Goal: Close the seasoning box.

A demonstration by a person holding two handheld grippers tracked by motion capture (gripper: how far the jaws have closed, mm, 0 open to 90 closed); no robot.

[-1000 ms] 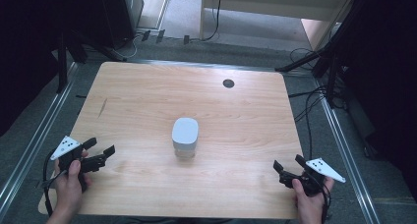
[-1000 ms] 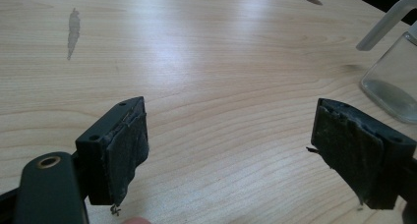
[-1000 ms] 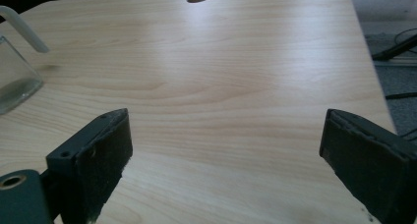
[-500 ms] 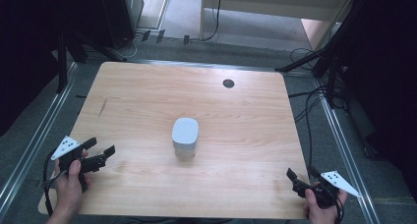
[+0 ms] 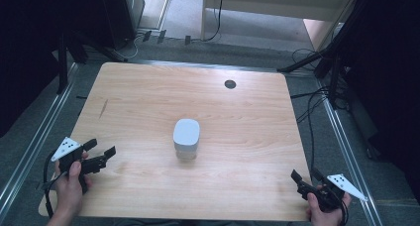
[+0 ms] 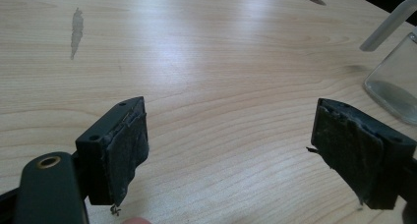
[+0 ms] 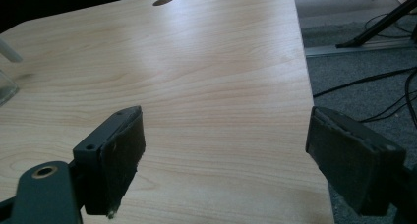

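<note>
Both pairs of jaws stand wide apart with nothing between them. In the left gripper view the black two-jaw left gripper (image 6: 231, 155) shows worn dark pads (image 6: 129, 155) with bare wood in the gap; in the right gripper view the black two-jaw right gripper (image 7: 223, 160) is spread just as wide, one jaw over the wood and the other out past the table's edge, above the grey floor and its cables (image 7: 373, 76).

From the high view, the left gripper (image 5: 99, 154) sits at about eight o'clock on the rounded light-wood table (image 5: 148, 97), held in the person's left hand (image 5: 69, 189). The right gripper (image 5: 302, 181) is at about five o'clock, at the near right corner, in the right hand (image 5: 324, 206).

The thing they seem meant for, a clear glass jar with a pale grey rounded-square lid (image 5: 186, 138), stands upright at the table's centre, well apart from both grippers. Its glass edge shows at three o'clock in the left gripper view (image 6: 393, 81). A small dark round hole (image 5: 230, 84) lies toward twelve o'clock.

By my reading the work has barely begun: the jar is untouched, lid on, and reaching, grasping and handling are all left.
</note>
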